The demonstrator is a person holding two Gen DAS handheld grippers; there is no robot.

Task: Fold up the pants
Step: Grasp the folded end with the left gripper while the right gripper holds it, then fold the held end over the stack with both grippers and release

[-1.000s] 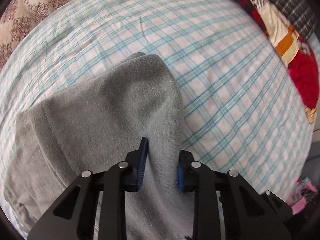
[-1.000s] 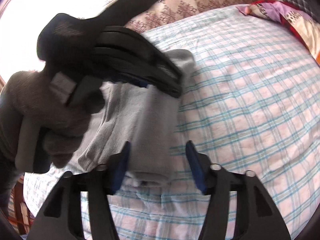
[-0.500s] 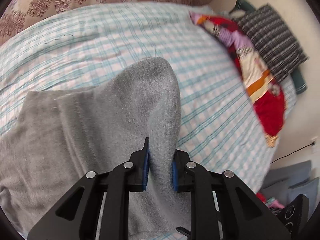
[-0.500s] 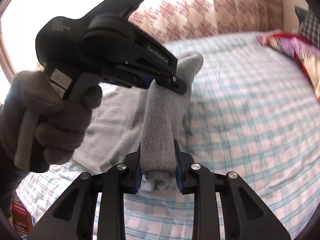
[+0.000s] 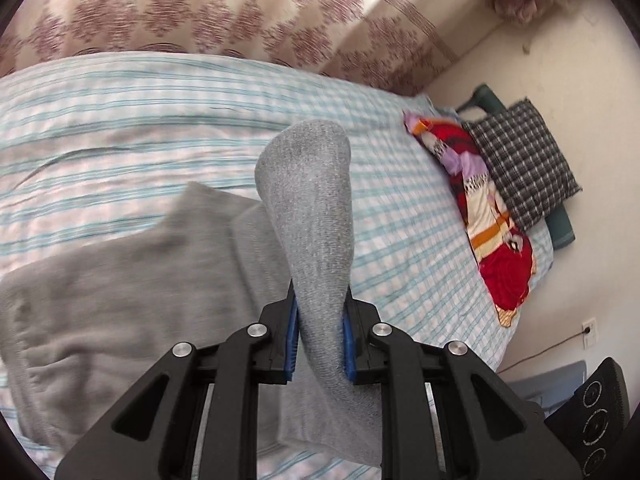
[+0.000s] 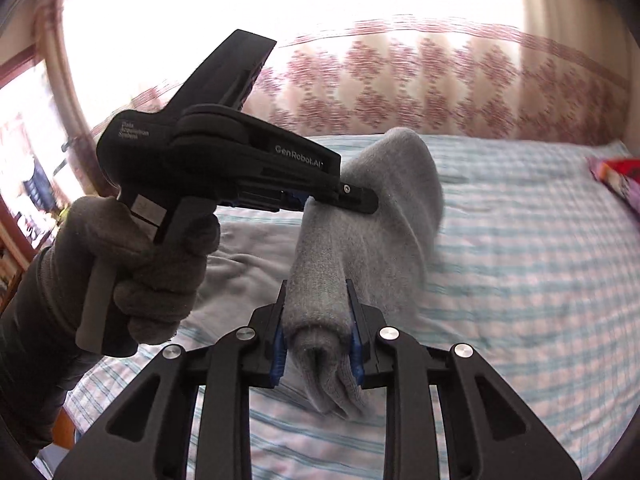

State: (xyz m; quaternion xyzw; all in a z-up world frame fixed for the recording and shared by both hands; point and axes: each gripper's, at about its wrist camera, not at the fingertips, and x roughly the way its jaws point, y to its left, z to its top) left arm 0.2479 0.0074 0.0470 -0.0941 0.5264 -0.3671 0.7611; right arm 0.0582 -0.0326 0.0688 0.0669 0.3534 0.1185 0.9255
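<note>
A bed with a blue-and-white checked sheet [image 5: 400, 216] fills both views. The grey fleece pants [image 5: 120, 280] lie partly on it, one bunched end lifted and pinched by the left gripper [image 5: 319, 336] and right gripper [image 6: 318, 344], both clamped on fabric. A gloved hand [image 6: 132, 268] holds the left tool.

White lettering on the side of the left gripper [image 6: 362, 200] reads "GenRobot.AI". Further back on its black body sits a smaller three-line white label, too blurred to make out. No other writing is readable.
</note>
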